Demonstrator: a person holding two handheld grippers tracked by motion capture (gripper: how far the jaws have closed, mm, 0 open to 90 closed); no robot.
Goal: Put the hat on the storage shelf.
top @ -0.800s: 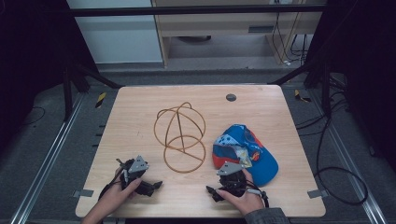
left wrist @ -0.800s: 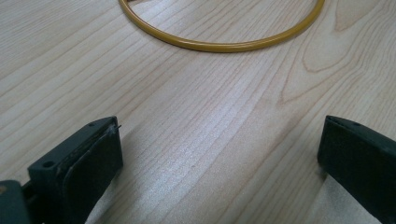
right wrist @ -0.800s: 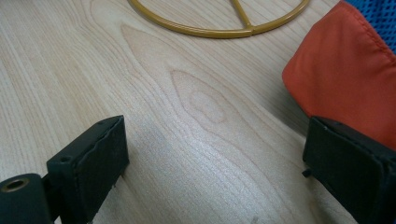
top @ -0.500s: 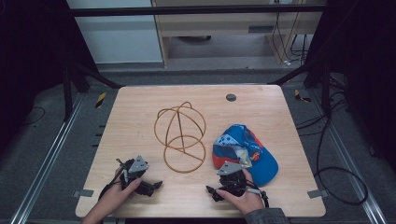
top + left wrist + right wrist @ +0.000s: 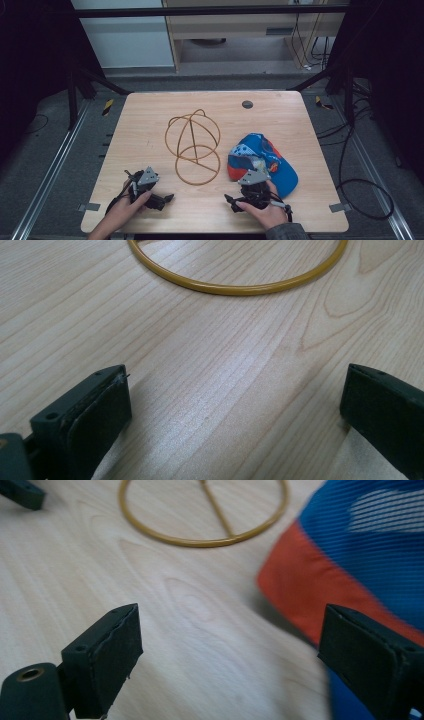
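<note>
While both jaws gape empty, I rest left gripper (image 5: pixel 161 198), right gripper (image 5: pixel 239 201) on bench (image 5: pixel 145 125) | cap (image 5: pixel 270 160) beside wire stand (image 5: pixel 192 145) | soft, light; pinch brim.

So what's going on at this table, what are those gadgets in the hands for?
A person sits at a wooden table with a two-jaw gripper in each hand. The left gripper and the right gripper both rest low near the table's near edge, jaws open and holding nothing. Between them stands a golden wire stand made of hoops. A blue and orange cap lies beside it, just ahead of the right gripper. Nothing is being gripped at this moment.
</note>
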